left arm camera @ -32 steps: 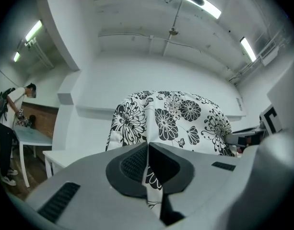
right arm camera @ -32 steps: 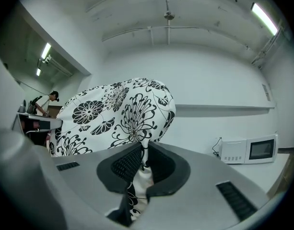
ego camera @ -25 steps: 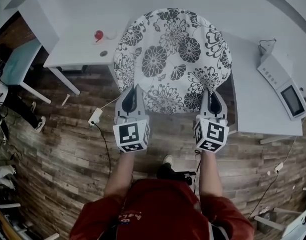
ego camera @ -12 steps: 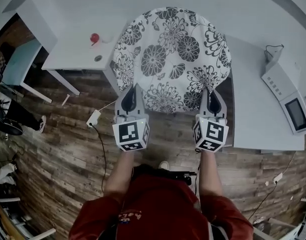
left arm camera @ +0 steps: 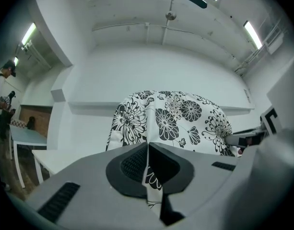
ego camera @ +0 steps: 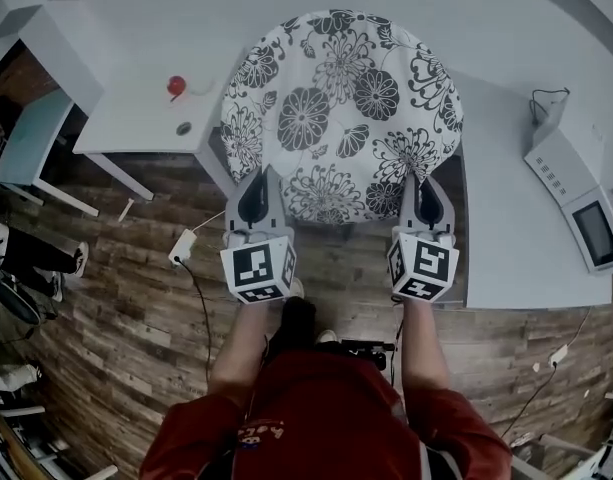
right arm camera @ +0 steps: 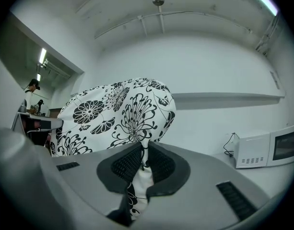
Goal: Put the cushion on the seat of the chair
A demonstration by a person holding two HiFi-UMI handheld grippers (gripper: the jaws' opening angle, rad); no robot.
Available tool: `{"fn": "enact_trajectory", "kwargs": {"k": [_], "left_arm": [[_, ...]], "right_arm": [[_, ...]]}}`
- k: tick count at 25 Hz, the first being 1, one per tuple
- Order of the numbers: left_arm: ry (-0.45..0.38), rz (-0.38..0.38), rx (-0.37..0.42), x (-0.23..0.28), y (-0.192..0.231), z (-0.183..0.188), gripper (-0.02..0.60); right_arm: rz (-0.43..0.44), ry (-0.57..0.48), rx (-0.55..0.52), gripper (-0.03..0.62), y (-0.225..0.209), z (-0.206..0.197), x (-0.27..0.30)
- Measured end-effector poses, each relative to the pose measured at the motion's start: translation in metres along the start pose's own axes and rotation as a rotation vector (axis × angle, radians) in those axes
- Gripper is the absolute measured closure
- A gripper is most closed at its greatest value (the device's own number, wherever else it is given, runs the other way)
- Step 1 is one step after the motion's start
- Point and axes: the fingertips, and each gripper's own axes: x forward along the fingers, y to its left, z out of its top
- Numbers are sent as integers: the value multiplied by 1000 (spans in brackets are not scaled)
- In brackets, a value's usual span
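Little has shifted: the floral cushion hangs in the air before the person, and only the white desk has slid leftward in the head view. The left gripper and right gripper fingers are each closed on its near edge.

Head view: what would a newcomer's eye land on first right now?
The big flower-print cushion fills the middle of the view. The left gripper and right gripper each pinch its near edge. A microwave sits on the white table at far right.
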Motion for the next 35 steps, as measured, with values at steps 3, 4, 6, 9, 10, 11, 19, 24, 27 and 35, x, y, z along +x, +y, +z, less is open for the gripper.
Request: {"fn": "enact_trajectory", "kwargs": {"k": [3,4,6,9,10,11,19,24,27,35], "left_arm": [[3,-2,0,-2,-1,1,554],[5,0,2,-3,-2,2,554],[9,11,11,-5,-4,3,554],[12,27,25,-7,-5,5,554],[11,26,26,-7,-6,5,554],[9,22,25,-7,-6,5,554],[9,-9,32,-2,-2,1,554],[7,-27,29,2,-1,-2,554],[10,-49,3,1,2,2,554],[-22,-97,-52,6,4,-4,554]], "right_arm": [[5,9,-8,539,1,0,-2],[10,9,-8,539,1,0,-2],[22,7,-3,539,0,0,-2],[39,7,5,539,-1,-1,0],[38,8,5,539,-1,-1,1],[33,10,5,539,-2,-1,1],[-8,11,1,539,-1,-1,-1],[-26,19,-9,539,3,-6,-1],[-48,39,-26,539,5,1,-7],[-102,32,-84,539,8,8,-13]]}}
